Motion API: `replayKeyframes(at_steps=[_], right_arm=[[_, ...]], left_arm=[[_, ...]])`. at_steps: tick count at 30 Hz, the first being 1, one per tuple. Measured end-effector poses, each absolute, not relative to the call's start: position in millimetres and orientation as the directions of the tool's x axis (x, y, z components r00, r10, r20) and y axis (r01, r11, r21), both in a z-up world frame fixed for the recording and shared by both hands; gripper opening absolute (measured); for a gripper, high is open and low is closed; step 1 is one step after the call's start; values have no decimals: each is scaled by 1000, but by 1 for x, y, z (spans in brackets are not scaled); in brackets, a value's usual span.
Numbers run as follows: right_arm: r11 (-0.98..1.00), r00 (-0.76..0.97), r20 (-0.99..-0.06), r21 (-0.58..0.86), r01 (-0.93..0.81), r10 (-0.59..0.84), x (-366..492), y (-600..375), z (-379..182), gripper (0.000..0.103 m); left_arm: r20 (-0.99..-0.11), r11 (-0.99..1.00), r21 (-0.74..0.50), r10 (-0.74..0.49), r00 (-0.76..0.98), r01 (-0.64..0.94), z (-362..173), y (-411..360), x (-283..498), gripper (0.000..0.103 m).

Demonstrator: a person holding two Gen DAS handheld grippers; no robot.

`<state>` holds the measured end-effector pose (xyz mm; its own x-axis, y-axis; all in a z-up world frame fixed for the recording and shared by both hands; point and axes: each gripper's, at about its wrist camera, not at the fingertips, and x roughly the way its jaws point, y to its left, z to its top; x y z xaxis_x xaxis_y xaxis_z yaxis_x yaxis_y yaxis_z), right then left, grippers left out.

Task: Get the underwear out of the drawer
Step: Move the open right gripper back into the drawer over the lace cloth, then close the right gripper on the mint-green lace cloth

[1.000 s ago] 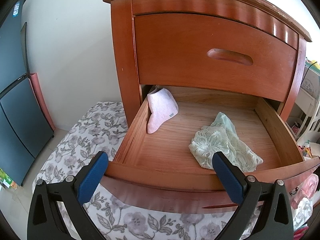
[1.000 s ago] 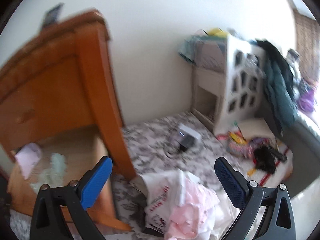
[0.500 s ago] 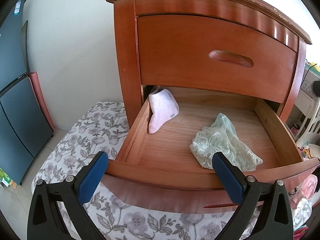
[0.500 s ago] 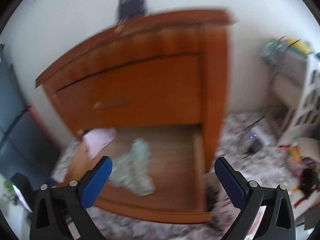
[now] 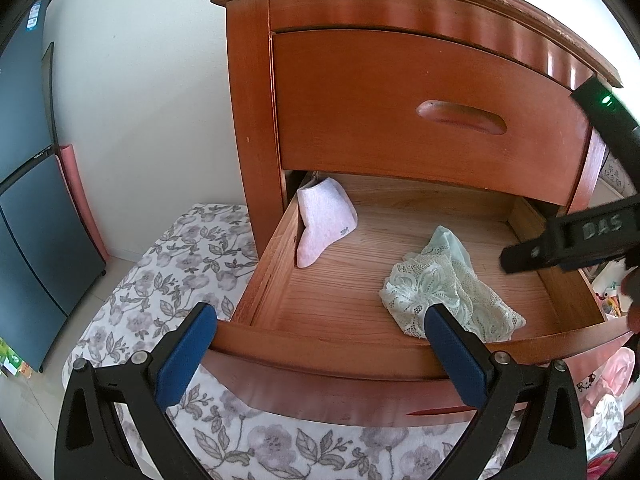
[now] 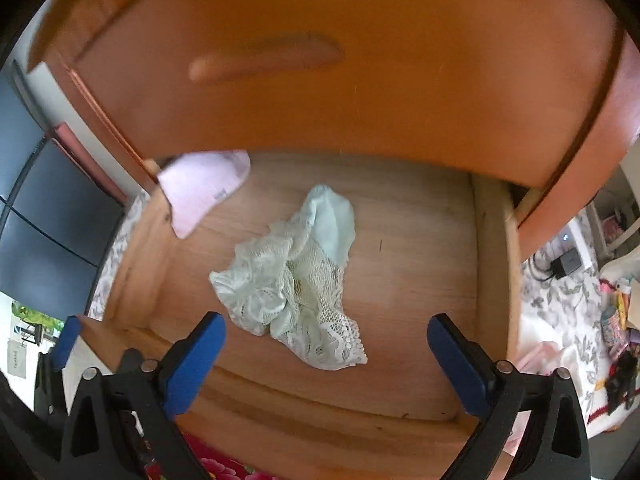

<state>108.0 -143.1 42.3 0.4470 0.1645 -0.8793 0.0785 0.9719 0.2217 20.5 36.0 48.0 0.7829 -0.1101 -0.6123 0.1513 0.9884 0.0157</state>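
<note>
The pale green lace underwear (image 6: 298, 276) lies crumpled on the open drawer (image 5: 344, 280) floor, a pink sock (image 5: 324, 220) at its 10 o'clock. The right gripper (image 6: 326, 364) hovers above, fingers apart; the left gripper (image 5: 320, 350) is likewise spread.

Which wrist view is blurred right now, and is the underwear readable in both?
Left wrist: sharp, even daylight, lace underwear crisp. Right wrist: motion-smeared upper drawer front and sock, strong fisheye bend, underwear only slightly soft, lace still legible.

Bright daylight, left view sharp, right view motion-blurred, fisheye bending edges, dark corners
</note>
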Motion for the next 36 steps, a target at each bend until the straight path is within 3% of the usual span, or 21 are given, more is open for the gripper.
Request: replayKeyframes(at_steps=[2,4,9,20,28,36], right_arm=[[969,415,-890,237,69,188,114,-140,34,99],[969,379,-904,239,62,198,120,-137,25,90],[967,285,-937,237,90,203,130,-136,5,77],[985,132,-981,155,76,144,149,-135,-25,51],[992,127,-985,119,36,113,143,-130,-27,7],[997,224,-972,76,-11,77,129,-120,0,3]], left_arm=[[-612,988,16,-110,783,152,48,36,21,103],[-612,988,16,-110,783,151,48,36,20,103],[-612,988,16,-110,783,151,48,36,20,103],[-612,988,16,-110,783,151,48,36,20,103],[-612,988,16,-110,783,151,48,36,20,103],[-612,988,16,-110,783,151,48,36,20,103]])
